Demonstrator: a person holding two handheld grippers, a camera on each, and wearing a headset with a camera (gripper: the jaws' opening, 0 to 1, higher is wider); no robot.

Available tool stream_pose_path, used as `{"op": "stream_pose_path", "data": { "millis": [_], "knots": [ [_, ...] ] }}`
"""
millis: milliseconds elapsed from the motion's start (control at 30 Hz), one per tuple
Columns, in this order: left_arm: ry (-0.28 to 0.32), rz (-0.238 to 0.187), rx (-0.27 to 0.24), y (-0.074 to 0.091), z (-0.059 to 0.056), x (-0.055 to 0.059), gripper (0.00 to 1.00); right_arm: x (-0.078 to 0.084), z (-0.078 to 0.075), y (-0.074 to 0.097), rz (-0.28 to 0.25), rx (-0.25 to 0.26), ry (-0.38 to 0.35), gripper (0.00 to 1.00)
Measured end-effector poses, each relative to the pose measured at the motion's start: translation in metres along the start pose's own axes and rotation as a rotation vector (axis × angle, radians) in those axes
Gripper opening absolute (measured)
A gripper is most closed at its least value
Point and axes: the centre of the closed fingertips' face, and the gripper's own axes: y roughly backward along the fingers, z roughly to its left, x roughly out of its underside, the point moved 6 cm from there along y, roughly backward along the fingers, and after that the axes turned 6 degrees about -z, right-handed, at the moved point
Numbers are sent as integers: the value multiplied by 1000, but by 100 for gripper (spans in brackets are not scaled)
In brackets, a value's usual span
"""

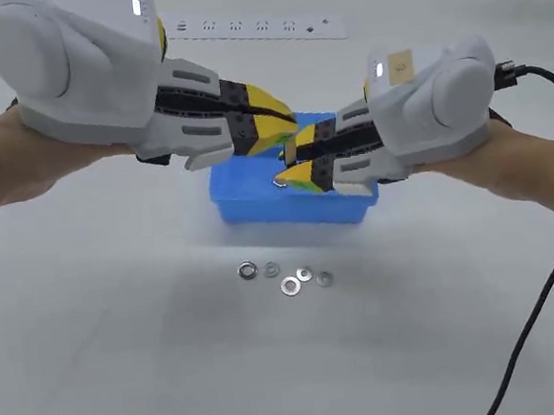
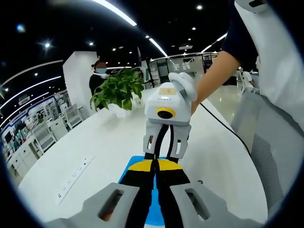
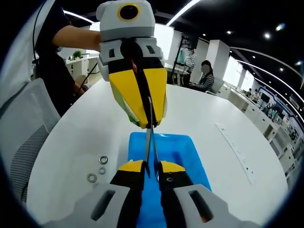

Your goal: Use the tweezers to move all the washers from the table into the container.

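Washers [image 1: 286,276] lie on the table [image 1: 126,372] just in front of the blue container [image 1: 257,208], above which left gripper [image 1: 290,124] and right gripper [image 1: 290,164] both clamp the tweezers [image 3: 150,140].

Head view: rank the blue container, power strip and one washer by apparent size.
1. container, largest, though partly hidden by the grippers.
2. power strip, long and thin; it lies farther off, so its true size is unsure.
3. washer, clearly smallest.

No legible text, tan sticker [image 1: 401,66] on right gripper [image 1: 288,163] (marking too blurred)
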Motion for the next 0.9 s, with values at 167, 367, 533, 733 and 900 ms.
{"op": "stream_pose_path", "data": {
  "millis": [167,367,533,733,900],
  "knots": [
    [3,-6,3,0,1,-1,4,1,0,1,2,2,-9,13],
    [-1,-14,-4,0,2,-4,4,3,1,0,19,13,16,21],
    [-9,0,6,7,4,-3,4,3,-5,3,48,53,42,27],
    [-3,-3,4,19,5,-5,4,4,-4,15,47,103,-5,34],
    [2,-46,-1,28,-5,-16,4,-1,8,34,20,140,-32,41]
  ]
}}
